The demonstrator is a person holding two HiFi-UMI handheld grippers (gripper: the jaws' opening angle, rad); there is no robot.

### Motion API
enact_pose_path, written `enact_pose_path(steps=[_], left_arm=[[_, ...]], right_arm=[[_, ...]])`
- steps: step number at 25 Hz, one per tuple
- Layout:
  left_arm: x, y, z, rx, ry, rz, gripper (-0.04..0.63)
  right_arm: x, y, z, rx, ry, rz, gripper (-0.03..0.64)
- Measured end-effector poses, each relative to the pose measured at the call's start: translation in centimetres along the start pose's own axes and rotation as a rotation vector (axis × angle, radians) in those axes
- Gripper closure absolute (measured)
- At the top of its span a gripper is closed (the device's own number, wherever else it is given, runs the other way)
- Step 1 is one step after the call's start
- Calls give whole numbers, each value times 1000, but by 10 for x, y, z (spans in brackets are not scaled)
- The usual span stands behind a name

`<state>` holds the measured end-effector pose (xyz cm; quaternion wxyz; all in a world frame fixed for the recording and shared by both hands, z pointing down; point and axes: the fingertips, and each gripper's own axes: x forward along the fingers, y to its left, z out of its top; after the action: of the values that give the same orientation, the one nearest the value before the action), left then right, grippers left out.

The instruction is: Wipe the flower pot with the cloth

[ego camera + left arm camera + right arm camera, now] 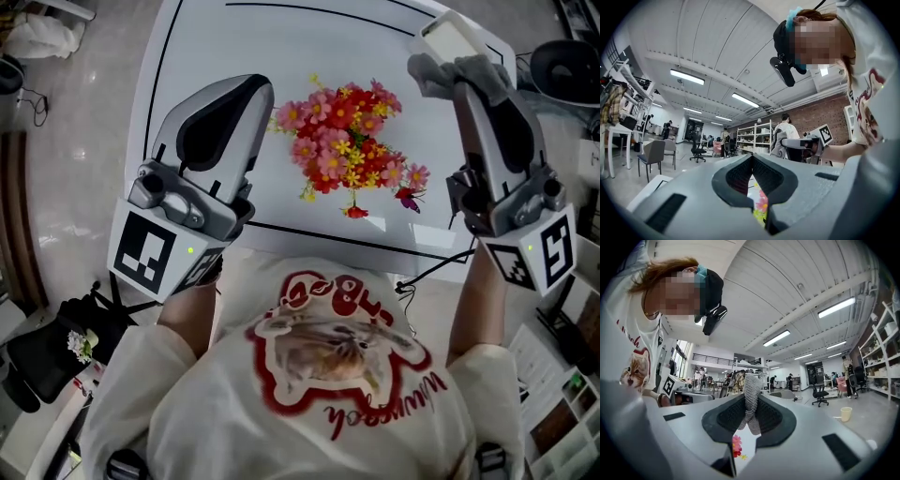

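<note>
Our left tongs [751, 160] are closed and empty; our right tongs [751, 401] pinch the grey cloth [448, 73]. The flower pot [347, 141], hidden under its blooms, stands on the tabletop [234, 37] between them, left of the cloth.

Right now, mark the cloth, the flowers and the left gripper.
cloth [751, 397]: right gripper view, grey knit strip pinched between the jaws.
flowers [345, 141]: head view, middle of the red and pink bunch.
left gripper [751, 157]: left gripper view, where the closed jaw tips meet.
</note>
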<state>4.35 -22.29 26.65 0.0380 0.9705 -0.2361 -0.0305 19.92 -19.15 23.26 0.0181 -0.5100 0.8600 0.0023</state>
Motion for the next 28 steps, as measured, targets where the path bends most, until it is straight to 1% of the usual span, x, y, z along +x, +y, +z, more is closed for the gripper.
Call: enact_pose_path(steps=[2,6,8,11,17,22,26,28], left_arm=[[0,3,-4,-5,8,4,592],[5,9,-7,-35,0,11,592],[9,12,-9,-47,-5,13,592],[13,13,-13,-44,-5,18,592],[14,16,-24,-47,24,40,592],[12,19,-29,-48,34,59,592],[9,21,-29,-54,37,75,592],[8,22,-29,-58,35,80,592]], right_arm=[[7,-5,-7,2,10,41,561],[18,-12,-24,54,3,140,561],[24,-17,-34,48,3,166,561],[30,-20,-51,18,40,198,561],[44,-21,-74,84,65,264,561],[55,-13,-90,69,95,368,561],[63,-10,-106,117,104,430,561],[66,-6,-113,121,120,462,561]])
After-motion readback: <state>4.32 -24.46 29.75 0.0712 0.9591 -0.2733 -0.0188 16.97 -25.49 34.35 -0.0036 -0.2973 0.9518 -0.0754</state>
